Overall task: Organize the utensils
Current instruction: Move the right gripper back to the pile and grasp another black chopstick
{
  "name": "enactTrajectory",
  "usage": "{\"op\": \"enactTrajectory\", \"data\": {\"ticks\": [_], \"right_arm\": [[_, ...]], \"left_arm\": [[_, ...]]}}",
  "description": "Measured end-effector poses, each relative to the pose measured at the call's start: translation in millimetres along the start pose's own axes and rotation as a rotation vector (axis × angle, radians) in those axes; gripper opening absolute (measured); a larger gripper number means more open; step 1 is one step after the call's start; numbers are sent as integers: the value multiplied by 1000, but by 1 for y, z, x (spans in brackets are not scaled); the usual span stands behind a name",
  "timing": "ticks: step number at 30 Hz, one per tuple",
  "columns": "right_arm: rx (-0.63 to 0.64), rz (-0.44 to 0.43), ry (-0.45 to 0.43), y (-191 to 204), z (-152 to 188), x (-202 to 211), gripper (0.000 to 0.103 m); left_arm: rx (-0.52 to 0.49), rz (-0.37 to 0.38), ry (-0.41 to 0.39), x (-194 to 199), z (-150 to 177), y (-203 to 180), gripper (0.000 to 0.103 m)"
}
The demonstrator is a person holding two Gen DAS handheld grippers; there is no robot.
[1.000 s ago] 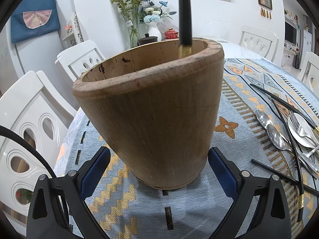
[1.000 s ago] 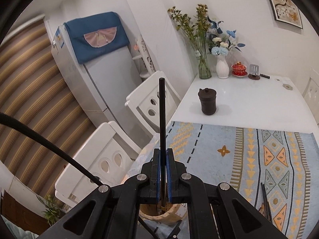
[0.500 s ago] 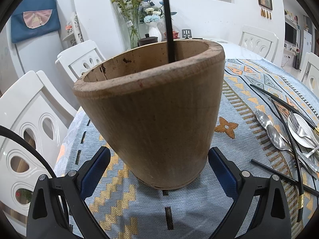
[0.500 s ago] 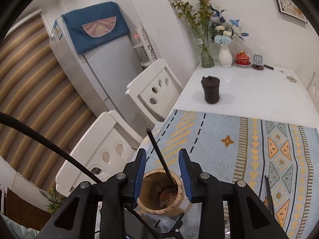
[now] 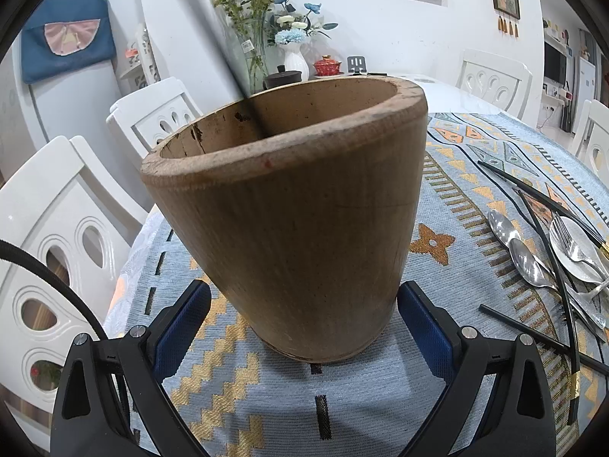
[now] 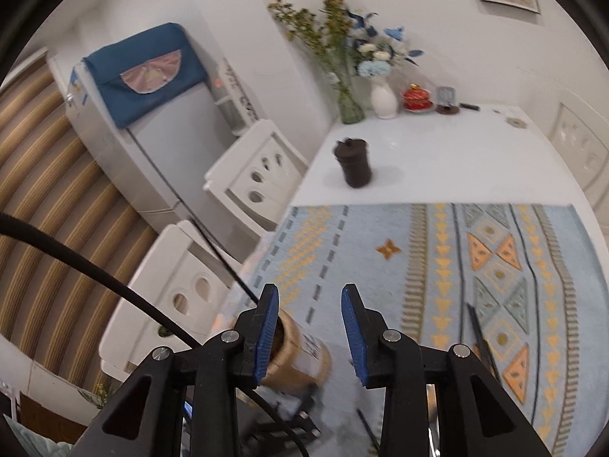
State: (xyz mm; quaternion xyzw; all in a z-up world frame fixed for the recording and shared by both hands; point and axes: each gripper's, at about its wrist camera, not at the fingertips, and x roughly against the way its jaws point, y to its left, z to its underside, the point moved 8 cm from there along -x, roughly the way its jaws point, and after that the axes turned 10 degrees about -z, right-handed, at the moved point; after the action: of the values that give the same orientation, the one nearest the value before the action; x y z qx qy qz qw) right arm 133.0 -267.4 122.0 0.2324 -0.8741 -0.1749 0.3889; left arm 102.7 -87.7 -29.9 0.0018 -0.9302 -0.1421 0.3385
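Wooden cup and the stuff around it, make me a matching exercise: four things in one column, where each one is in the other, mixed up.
Things:
1. chopstick
2. spoons
3. white vase
4. wooden cup

Places:
A. lying on the patterned cloth, right of the cup
B. standing between the left claw fingers
C. leaning inside the cup
D. far end of the table, by the wall

Pairs: 1-C, 2-A, 3-D, 4-B

left wrist close behind wooden holder (image 5: 289, 221), right wrist above, both share it
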Motion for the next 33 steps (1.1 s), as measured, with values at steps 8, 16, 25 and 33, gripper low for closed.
{"op": "enactTrajectory", "data": {"ticks": [8,16,25,33], "right_arm": [[-87,75,78,-36,50,11,33],[-307,139,153,-99,105,9,33],[-410,163,236,-130,130,-24,27],[-444,231,356,-146,155,-47,19]], "left_arm": [[-3,-6,-5,1,0,-1,99],[-3,-6,-5,1,0,-1,99],[-3,-6,-5,1,0,-1,99],[-3,-4,-2,0,0,-1,99]]}}
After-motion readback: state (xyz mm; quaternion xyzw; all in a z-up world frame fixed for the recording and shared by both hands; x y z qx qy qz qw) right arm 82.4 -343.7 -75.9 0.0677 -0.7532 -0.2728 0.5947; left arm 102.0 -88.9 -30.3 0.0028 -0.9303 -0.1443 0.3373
